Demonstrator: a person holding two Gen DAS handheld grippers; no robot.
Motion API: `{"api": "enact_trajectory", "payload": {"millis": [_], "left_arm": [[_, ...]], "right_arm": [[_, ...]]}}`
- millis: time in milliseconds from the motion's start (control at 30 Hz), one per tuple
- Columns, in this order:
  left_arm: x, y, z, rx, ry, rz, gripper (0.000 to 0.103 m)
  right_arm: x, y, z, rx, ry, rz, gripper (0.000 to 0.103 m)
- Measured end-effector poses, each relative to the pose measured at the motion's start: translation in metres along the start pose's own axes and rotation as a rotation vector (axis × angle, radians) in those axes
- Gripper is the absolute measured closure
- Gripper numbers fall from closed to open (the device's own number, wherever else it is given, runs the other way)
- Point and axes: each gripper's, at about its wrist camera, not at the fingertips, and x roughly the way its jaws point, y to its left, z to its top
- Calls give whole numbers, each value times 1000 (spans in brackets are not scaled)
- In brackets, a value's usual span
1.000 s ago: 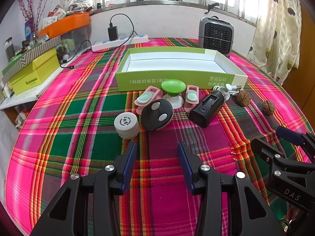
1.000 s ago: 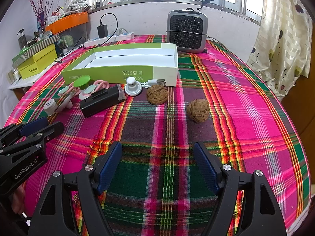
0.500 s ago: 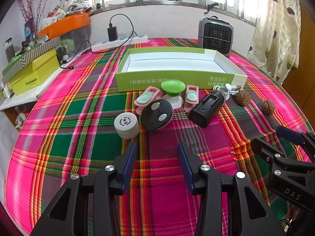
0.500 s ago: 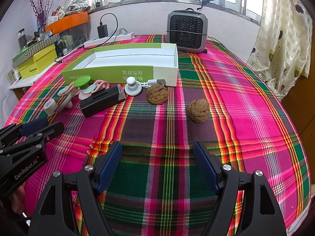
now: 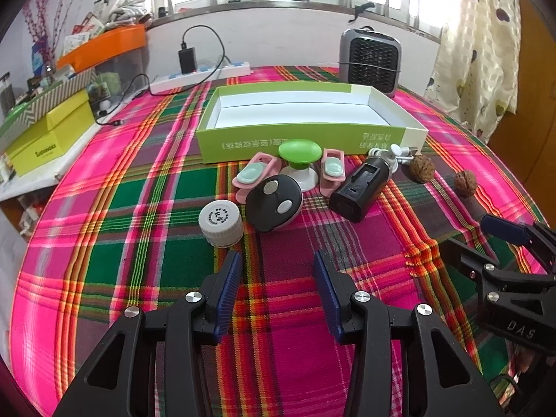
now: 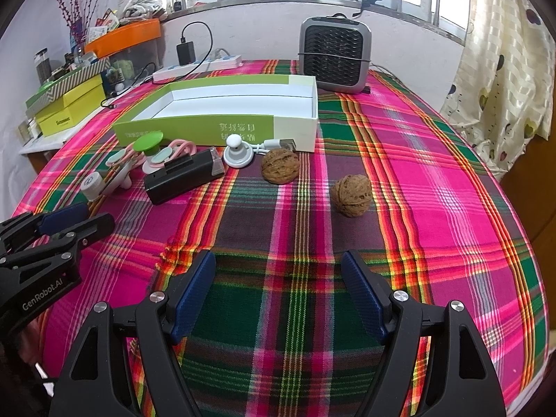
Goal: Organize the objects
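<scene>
Plaid tablecloth point(image 6: 434, 173); left view alone shows bottle cap point(image 5: 221, 222).

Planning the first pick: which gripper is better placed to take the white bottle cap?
Left. The left gripper is open just short of the white bottle cap; the right gripper faces the walnuts, farther away.

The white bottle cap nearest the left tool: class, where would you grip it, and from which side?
Grip the white bottle cap across its ribbed round side wall, coming straight forward and down with the open left tool. It sits flat with its printed top up. Keep clear of the black oval device close on its right.
</scene>
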Motion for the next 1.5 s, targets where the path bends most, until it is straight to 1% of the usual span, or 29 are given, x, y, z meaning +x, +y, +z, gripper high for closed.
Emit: {"api": "enact_trajectory", "payload": {"millis": [100,200,500,633,733,833,967,1033,1267,1367,1500], "left_arm": [[0,3,1,12,6,-18,63],[-1,9,1,10,6,-15,63],[-1,46,3,-76,6,3,63],[1,57,9,-106,1,-25,63],[5,59,13,-106,4,-30,62],[10,58,17,-102,11,-51,62],[16,55,21,-82,26,-67,61],[18,55,25,-90,33,-80,61],[24,58,32,-102,46,-54,61],[26,59,34,-100,49,-49,61],[28,61,36,-110,49,-53,61]], "right_arm": [[-2,-2,-1,-3,1,16,28],[-3,-8,-2,10,3,4,28],[-1,-40,6,70,10,-46,28],[9,-50,14,82,37,-54,28],[13,-53,18,73,45,-61,28],[18,-54,23,58,57,-64,28],[24,-55,29,49,65,-58,28],[26,-56,32,52,76,-50,28],[31,-55,39,39,88,-47,28],[32,-55,40,39,86,-45,32],[31,-55,42,46,80,-48,43]]}}
